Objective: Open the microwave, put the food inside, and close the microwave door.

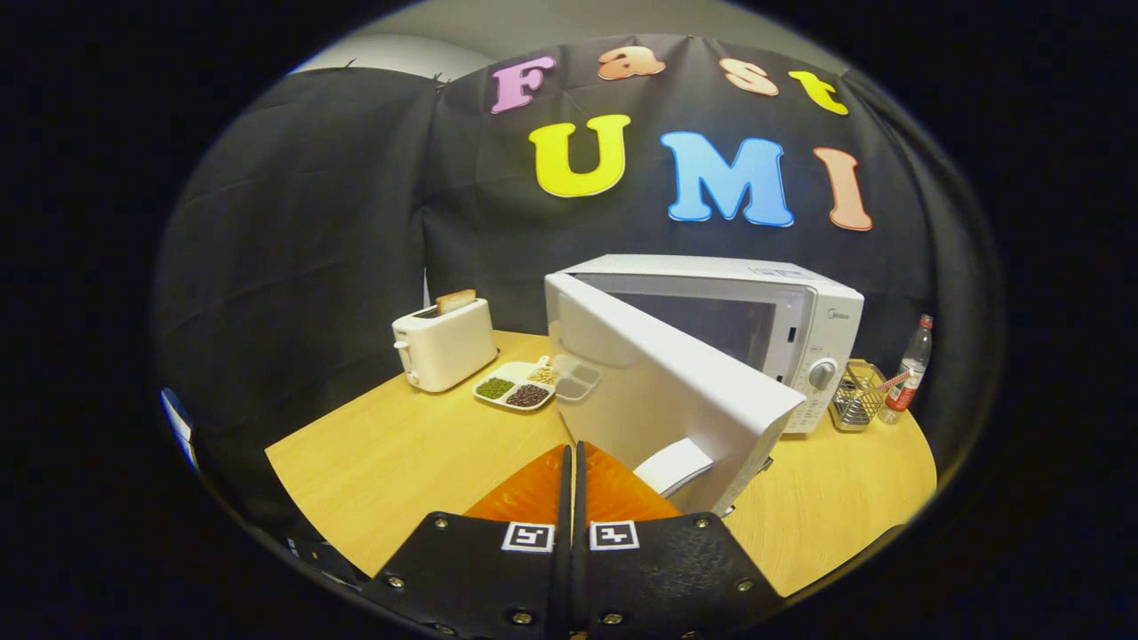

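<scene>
— Wood table [400,453] has open room at nine o'clock. Toaster [444,345], then tray [520,384] of food at eleven, not yet in.

— And the microwave [782,311]?

— Door [662,382] already swung out, its edge just ahead at one (tight there). Loading and closing remain.

— Gripper [573,462]?

— Fingers pressed together, holding nothing.

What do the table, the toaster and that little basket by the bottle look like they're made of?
Table: light wood or laminate, faint grain. Toaster: probably glossy white plastic. Basket: thin metal wire, see-through mesh. The gripper is shut, holding nothing.
</scene>
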Demonstrator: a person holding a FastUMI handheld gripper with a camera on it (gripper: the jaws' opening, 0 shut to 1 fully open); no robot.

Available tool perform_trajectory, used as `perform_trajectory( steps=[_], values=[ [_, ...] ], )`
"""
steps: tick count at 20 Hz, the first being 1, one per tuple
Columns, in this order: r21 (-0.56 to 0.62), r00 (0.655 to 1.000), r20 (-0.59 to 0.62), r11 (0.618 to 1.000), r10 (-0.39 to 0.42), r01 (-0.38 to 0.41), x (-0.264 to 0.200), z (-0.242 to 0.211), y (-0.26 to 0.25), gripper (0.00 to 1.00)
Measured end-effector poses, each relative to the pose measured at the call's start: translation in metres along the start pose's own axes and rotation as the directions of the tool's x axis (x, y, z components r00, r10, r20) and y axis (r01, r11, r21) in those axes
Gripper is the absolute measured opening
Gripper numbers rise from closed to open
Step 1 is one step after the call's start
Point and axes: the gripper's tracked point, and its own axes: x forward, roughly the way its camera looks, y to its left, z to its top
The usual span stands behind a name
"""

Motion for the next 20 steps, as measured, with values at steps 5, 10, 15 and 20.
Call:
perform_trajectory(
  steps=[5, 10, 15, 20],
  values=[
    [0.043, 0.998, -0.006, 0.997, -0.058, 0.058, 0.018, 0.009, -0.046, 0.01],
    [0.064, 0.994, 0.001, 0.992, -0.107, 0.106, 0.046, 0.025, -0.088, 0.01],
    [0.090, 0.989, 0.001, 0.985, -0.150, 0.149, 0.072, 0.036, -0.123, 0.00],
    [0.113, 0.984, -0.004, 0.978, -0.176, 0.175, 0.094, 0.040, -0.149, 0.01]
  ],
)
